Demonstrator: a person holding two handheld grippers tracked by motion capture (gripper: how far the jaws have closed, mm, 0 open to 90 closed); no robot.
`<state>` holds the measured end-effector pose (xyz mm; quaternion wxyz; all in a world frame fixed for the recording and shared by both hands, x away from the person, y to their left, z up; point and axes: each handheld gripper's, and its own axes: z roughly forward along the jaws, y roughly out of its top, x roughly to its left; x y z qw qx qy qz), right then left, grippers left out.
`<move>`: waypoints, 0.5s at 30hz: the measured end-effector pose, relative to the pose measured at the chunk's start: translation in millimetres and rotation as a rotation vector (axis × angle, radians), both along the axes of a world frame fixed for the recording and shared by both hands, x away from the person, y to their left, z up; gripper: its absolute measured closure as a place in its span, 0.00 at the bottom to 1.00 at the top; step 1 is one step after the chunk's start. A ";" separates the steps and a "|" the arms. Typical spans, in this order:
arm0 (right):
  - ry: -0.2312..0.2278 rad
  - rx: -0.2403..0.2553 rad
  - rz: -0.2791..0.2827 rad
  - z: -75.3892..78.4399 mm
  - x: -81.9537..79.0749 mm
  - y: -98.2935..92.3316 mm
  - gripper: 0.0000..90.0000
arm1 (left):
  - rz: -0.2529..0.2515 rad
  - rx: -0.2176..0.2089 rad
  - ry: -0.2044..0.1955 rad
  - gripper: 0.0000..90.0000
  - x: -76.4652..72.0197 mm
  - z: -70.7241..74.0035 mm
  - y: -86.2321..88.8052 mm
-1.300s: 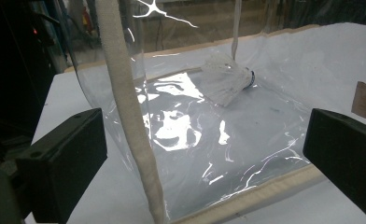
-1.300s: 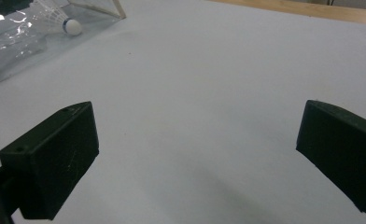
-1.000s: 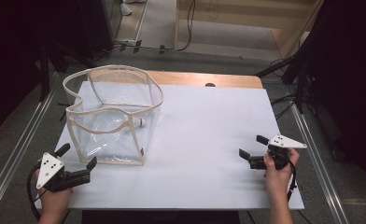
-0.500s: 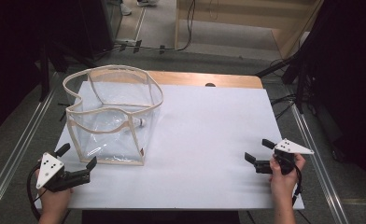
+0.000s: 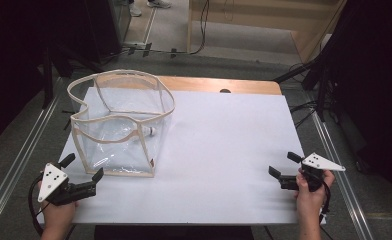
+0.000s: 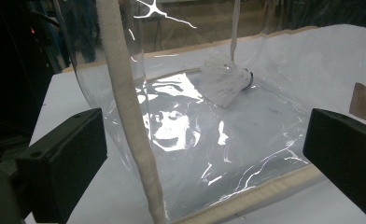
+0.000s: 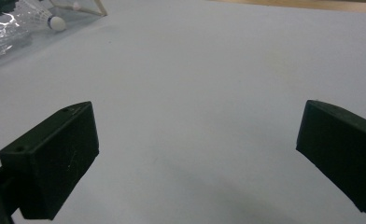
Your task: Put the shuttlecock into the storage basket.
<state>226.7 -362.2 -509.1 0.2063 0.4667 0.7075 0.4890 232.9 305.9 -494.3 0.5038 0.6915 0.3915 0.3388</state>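
A clear plastic bag with beige trim stands open on the left of the white table. Inside it lies a white shuttlecock. My left gripper is open at the table's front left corner, just short of the bag's near wall, and holds nothing. My right gripper is open at the front right over bare table, far from the bag, jaws wide apart and empty.
A wooden strip runs along the table's far edge. Metal rails flank the table on both sides. Dark stands and cables sit on the floor beyond.
My right gripper has drawn back toward the front right edge of the table. The left gripper, the bag and the shuttlecock have stayed put.
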 end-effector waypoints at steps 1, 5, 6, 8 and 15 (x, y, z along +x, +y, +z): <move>0.004 0.001 -0.001 -0.6 -0.9 -1.8 0.00 | 0.001 0.000 0.000 0.00 0.0 0.0 -0.1; -0.003 -0.001 -0.006 -0.4 -4.1 -7.7 0.00 | 0.000 0.001 0.002 0.00 0.0 0.1 0.2; -0.003 0.003 -0.013 -0.2 -5.4 -9.5 0.00 | 0.001 -0.001 0.002 0.00 0.0 0.1 0.3; -0.008 0.006 -0.016 -0.5 -7.0 -13.7 0.00 | 0.000 -0.005 0.001 0.00 0.1 0.1 0.8; -0.009 0.010 -0.038 -3.5 -9.7 -23.7 0.00 | 0.008 -0.018 0.000 0.00 0.5 0.3 1.7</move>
